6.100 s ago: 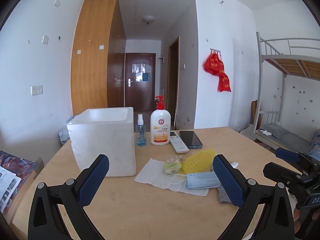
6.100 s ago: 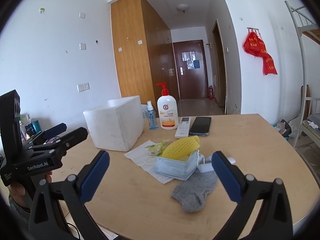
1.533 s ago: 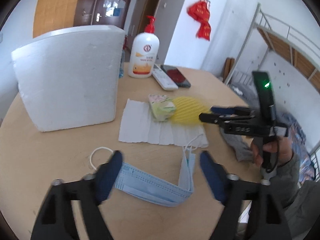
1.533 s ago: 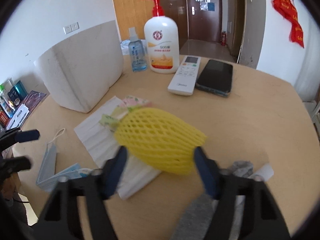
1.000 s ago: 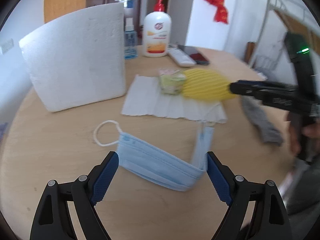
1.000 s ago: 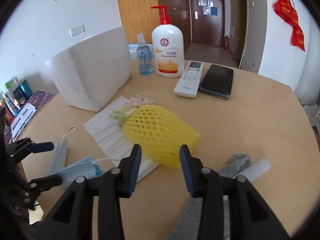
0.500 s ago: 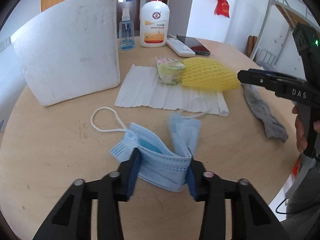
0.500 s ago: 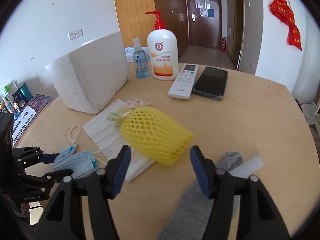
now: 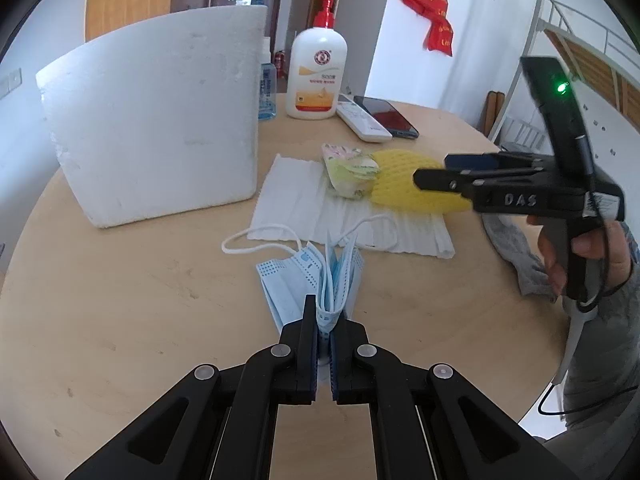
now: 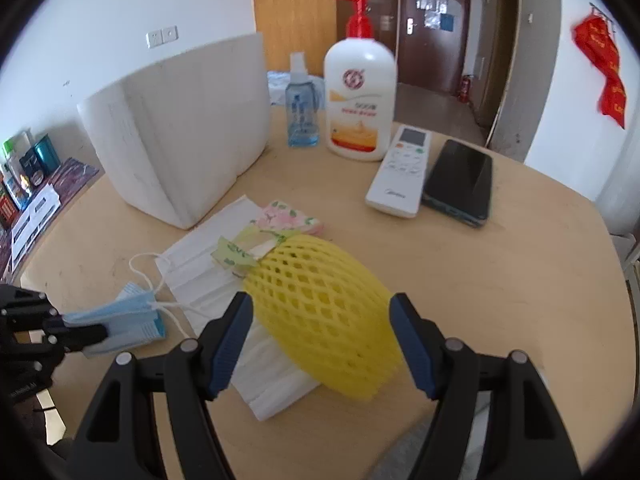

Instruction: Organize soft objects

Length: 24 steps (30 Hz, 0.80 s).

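Observation:
My left gripper (image 9: 325, 322) is shut on a crumpled blue face mask (image 9: 316, 276), pinched between its jaws just above the wooden table; the mask also shows in the right wrist view (image 10: 120, 320). My right gripper (image 10: 320, 340) is open, its jaws on either side of a yellow foam net sleeve (image 10: 324, 308) that lies on a white paper sheet (image 10: 208, 268). The sleeve also shows in the left wrist view (image 9: 404, 184), next to a flowered tissue pack (image 9: 350, 170). A grey sock (image 9: 516, 252) lies behind the right gripper.
A white foam box (image 9: 160, 120) stands at the left of the round table (image 9: 120, 320). At the back are a lotion pump bottle (image 10: 360, 92), a small spray bottle (image 10: 302, 116), a white remote (image 10: 402, 170) and a black phone (image 10: 460, 182).
My left gripper has closed fully on the blue mask, bunching it up. My right gripper has moved forward over the yellow sleeve, with its jaws still apart.

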Available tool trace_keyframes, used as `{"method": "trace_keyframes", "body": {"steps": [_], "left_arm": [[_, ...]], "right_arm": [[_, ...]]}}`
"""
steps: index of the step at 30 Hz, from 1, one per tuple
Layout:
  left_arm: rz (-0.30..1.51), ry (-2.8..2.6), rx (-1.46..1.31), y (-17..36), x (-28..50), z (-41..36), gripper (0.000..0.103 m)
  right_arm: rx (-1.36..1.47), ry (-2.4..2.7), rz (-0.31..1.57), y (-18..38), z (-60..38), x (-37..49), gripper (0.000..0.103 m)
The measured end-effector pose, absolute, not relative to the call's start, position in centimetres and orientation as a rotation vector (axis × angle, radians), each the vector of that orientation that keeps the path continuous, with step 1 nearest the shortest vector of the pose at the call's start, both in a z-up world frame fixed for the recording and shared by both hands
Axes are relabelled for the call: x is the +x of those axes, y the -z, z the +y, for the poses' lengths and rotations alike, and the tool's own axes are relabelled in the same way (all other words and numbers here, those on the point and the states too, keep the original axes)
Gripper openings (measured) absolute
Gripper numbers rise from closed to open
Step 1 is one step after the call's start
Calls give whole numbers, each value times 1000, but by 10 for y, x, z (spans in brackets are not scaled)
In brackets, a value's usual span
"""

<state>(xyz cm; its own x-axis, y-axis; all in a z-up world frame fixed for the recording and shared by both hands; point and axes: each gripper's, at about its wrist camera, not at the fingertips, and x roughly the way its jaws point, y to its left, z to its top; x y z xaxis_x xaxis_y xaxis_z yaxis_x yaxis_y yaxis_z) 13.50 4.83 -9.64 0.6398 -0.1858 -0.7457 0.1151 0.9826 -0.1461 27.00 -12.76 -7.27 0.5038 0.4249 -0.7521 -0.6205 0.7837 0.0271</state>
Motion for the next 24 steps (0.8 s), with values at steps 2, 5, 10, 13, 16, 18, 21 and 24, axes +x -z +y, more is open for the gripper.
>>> {"method": "trace_keyframes", "body": {"steps": [2, 5, 10, 13, 16, 18, 21, 24], "left_arm": [[856, 171, -90, 96, 135, 52, 4], [858, 175, -93, 97, 138, 54, 4], [854, 181, -100, 98, 138, 55, 4], [852, 180, -105, 98, 138, 56, 4], [851, 179, -111, 98, 138, 56, 4], [845, 178, -118, 96, 137, 57, 4], [829, 181, -124, 92, 135, 58, 4], [809, 180, -120, 84, 133, 57, 4]], "right_arm": [[-277, -636, 849, 78, -124, 271, 75], [-298, -635, 857, 83, -121, 270, 74], [-305, -631, 894, 88, -122, 272, 34], [-311, -622, 897, 91, -123, 270, 15], [-276, -615, 889, 88, -130, 271, 12], [-224, -617, 877, 82, -139, 269, 12], [-173, -619, 840, 69, -148, 261, 12], [-142, -610, 806, 56, -155, 251, 12]]}}
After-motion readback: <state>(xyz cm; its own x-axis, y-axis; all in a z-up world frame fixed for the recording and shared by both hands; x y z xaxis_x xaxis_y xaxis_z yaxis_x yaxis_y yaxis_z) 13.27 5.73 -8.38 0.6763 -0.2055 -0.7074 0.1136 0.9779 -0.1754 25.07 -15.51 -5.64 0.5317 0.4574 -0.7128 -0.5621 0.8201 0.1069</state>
